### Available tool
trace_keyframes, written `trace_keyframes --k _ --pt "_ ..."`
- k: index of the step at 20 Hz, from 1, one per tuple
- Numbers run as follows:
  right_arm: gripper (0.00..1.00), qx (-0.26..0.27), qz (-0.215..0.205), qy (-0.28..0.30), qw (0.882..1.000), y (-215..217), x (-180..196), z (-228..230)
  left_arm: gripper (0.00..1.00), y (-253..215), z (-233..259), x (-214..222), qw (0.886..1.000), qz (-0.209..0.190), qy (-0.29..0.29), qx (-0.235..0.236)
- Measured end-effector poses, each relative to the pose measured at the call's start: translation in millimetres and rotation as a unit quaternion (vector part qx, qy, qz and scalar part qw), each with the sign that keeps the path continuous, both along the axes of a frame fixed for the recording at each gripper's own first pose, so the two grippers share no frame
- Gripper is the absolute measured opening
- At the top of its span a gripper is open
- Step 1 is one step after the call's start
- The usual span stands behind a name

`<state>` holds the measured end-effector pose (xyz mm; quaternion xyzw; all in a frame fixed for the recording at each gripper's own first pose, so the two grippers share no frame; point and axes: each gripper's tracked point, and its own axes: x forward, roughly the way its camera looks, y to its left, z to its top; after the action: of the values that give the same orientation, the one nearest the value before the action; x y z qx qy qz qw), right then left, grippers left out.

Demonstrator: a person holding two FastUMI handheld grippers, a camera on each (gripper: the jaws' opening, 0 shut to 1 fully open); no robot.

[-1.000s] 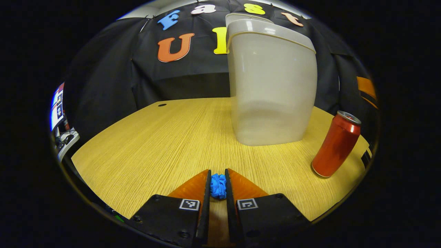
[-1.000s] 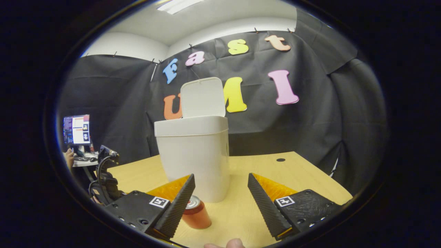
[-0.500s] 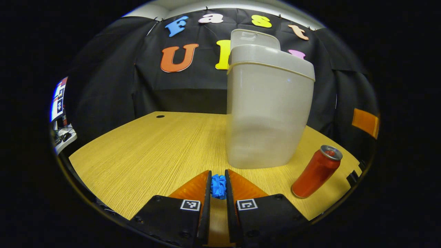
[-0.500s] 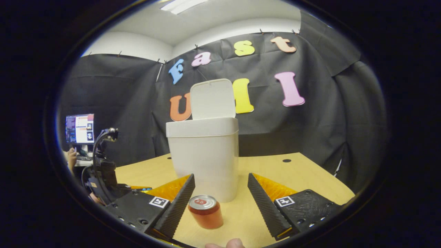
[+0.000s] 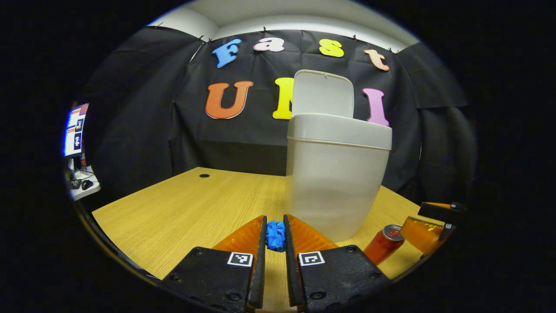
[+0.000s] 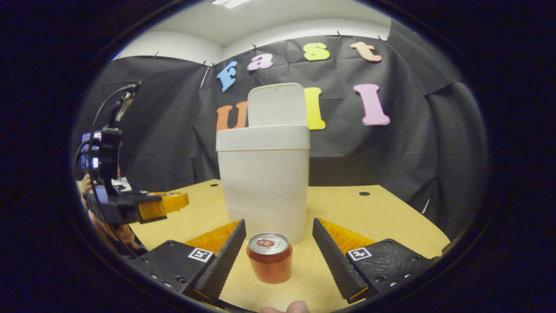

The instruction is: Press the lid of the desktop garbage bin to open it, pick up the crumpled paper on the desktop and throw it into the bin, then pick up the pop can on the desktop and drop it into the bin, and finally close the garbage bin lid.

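Since a second ago the left gripper [image 5: 275, 237] has risen beside the bin [image 5: 336, 178], fingers clamped on the paper [image 5: 275, 235]; the right gripper [image 6: 278, 248] has centred on the can [image 6: 269, 257], jaws spread either side, not touching. Lid [image 6: 276, 105] stands open. Paper step in hand: next, I judge, lift above the bin's rim and release.
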<state>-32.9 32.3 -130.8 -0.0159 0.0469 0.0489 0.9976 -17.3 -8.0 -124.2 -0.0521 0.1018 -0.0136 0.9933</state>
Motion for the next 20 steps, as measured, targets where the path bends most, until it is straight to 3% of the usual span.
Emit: trace_keyframes --k 7,20 --pt "0.96 -0.018 -0.004 0.017 1.0 6 4 -27 0.24 16 30 -2 0.999 0.024 -0.038 0.007" --pt "0.96 0.024 -0.007 0.11 0.994 11 18 -88 0.24 17 59 2 0.997 0.023 -0.068 0.011"
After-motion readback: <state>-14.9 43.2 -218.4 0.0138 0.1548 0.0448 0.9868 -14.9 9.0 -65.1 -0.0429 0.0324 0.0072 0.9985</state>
